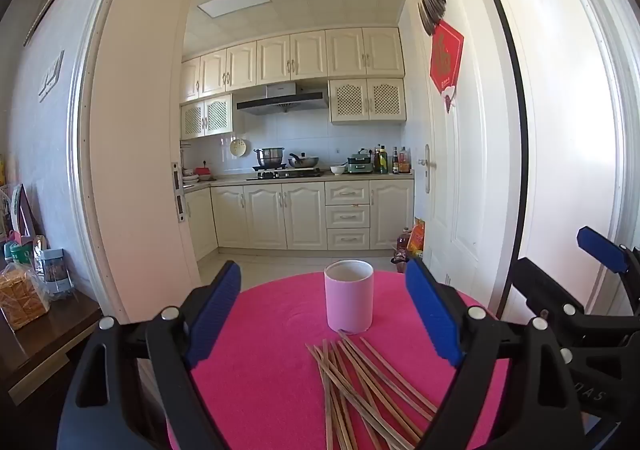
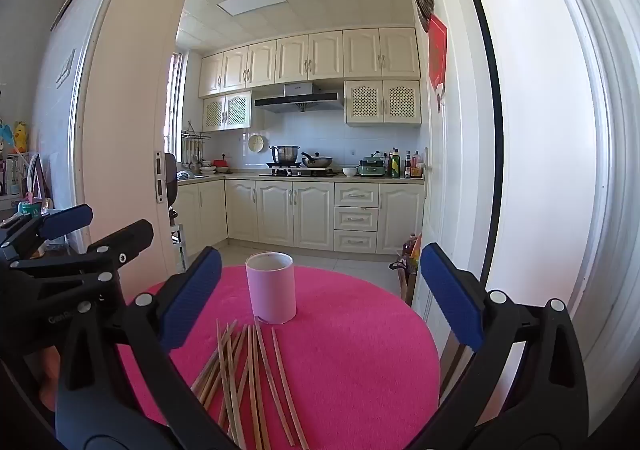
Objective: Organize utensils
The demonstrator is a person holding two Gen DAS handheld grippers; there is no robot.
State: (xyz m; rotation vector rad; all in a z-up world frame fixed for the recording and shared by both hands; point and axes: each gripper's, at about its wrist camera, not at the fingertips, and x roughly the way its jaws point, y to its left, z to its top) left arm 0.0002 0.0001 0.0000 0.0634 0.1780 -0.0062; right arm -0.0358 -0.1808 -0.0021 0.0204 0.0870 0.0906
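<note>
Chopsticks point(image 2: 248, 382) lie fanned (tips toward upright cup point(image 2: 271, 288)), long axes running away.

Left gripper point(image 1: 326, 312) jaws spread wide, blue pads facing each other with nothing between them; body black, pointing a little downward over the near edge of the desk point(image 1: 280, 330). Right gripper point(image 2: 320, 296) likewise fully spread and empty, held about level, also over the near edge. The two sit side by side and apart: in the left wrist view the right gripper shows at the right edge, and in the right wrist view the left gripper shows at the left edge, both aimed the same way toward the far edge.
</note>
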